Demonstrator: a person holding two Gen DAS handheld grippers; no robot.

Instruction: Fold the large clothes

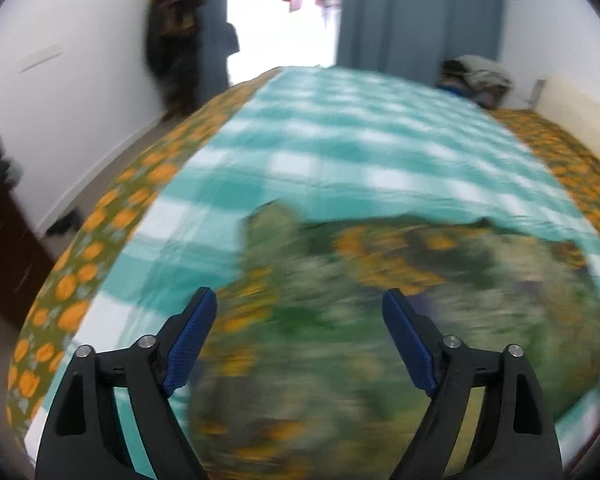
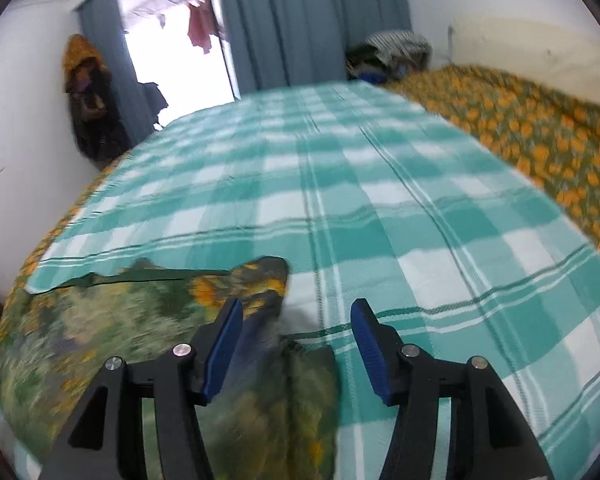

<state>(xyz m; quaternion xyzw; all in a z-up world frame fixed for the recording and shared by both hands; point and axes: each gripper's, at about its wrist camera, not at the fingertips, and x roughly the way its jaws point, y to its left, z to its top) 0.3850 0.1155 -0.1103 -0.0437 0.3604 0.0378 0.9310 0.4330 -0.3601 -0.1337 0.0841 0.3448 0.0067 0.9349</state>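
A green garment with orange flower print [image 1: 379, 300] lies on a teal and white checked sheet [image 1: 339, 152] on the bed, blurred by motion. My left gripper [image 1: 300, 336] is open above the garment, holding nothing. In the right wrist view the garment [image 2: 140, 328] lies at the lower left on the checked sheet [image 2: 379, 200]. My right gripper [image 2: 298, 344] is open over the garment's right edge, with nothing between its blue pads.
An orange-flowered bedcover [image 2: 539, 132] lies under the sheet and shows on both sides. A pile of clothes [image 2: 391, 52] sits at the far end by blue curtains [image 2: 300, 20]. An open doorway [image 2: 172, 60] and hanging dark clothes [image 2: 88, 92] are at the far left. Dark wooden furniture [image 1: 4, 248] stands left of the bed.
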